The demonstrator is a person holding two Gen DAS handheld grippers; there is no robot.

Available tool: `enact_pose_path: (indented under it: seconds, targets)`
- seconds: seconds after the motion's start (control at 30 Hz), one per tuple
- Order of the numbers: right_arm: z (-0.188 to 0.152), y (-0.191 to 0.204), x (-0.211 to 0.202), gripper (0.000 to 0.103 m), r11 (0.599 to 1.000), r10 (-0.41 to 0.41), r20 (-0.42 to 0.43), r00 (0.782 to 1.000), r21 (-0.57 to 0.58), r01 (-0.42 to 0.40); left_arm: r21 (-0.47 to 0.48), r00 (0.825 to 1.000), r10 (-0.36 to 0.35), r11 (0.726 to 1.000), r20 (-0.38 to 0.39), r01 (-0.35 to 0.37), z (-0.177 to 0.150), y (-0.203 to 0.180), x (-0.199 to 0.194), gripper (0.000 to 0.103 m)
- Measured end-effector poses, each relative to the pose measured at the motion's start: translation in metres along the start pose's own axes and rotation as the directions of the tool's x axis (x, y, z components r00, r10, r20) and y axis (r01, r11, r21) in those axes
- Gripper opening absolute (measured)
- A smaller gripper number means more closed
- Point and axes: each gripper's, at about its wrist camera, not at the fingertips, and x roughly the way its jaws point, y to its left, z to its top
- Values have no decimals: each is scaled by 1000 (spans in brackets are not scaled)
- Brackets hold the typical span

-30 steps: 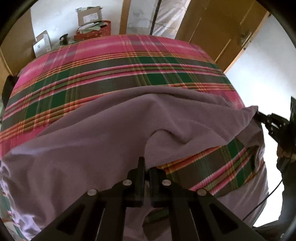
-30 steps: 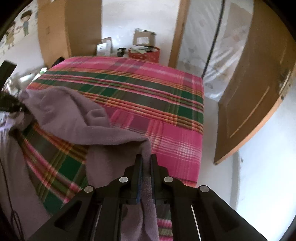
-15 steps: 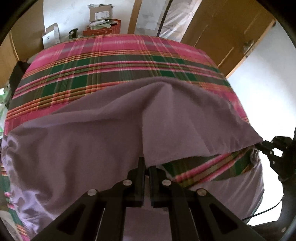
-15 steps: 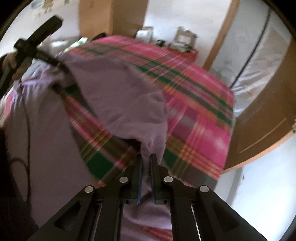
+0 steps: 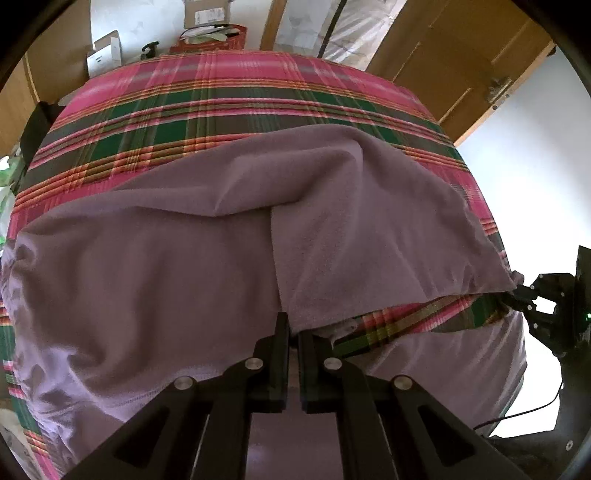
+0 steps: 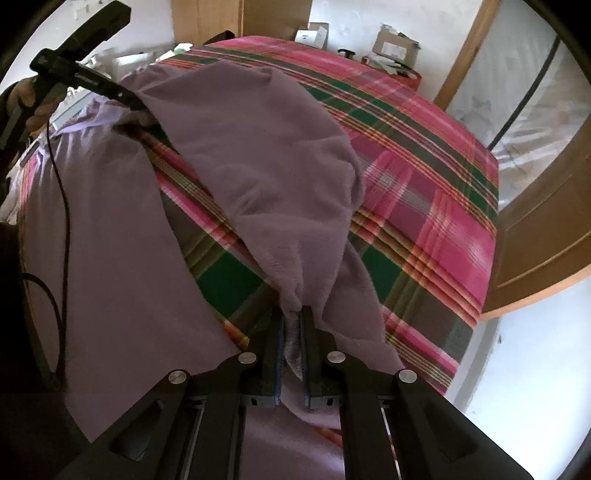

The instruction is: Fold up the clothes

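A mauve fleece garment (image 5: 229,236) lies across a bed covered by a pink and green plaid sheet (image 5: 229,92). One edge of it is folded back toward the near side, over a strip of plaid. My left gripper (image 5: 293,325) is shut on a corner of that folded edge. In the left wrist view my right gripper (image 5: 517,291) pinches the other corner at the far right. In the right wrist view my right gripper (image 6: 292,314) is shut on the bunched garment (image 6: 258,158), and my left gripper (image 6: 138,105) holds its far corner at upper left.
Cardboard boxes (image 5: 207,13) and a red basket (image 5: 212,37) stand beyond the bed's far end. A wooden door (image 5: 461,62) is at the right, white floor beside the bed. A hand (image 6: 35,107) grips the left tool, with a black cable (image 6: 62,192) hanging from it.
Both grippers have drawn the held edge of the garment back toward the near side of the bed, so the fold now covers more of the plaid strip. The right wrist view has rolled.
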Motion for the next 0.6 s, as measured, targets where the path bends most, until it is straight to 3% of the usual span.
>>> enact_pose_path:
  seconds: [0.2,0.27,0.47,0.6]
  targets:
    - [2,-3,-7,9,1000,-19,-23,1000,-18,18,-6,997,-45,999,-55,45,-3,2,-12,5]
    - [3,-5,-13,15,1000,-27,-22,999,-15,27,9,997,-44,999,-64,45,-6,1,-21,5]
    - [11,-9,-41,17,999,-34,19,999,-9,34,2,999,-42,999,-30,42,-1,9,-59,6]
    - [30,-13,-67,17,1000,1,109,994,13,-3,11,998,64,998,5,-64,22,18,-78,7]
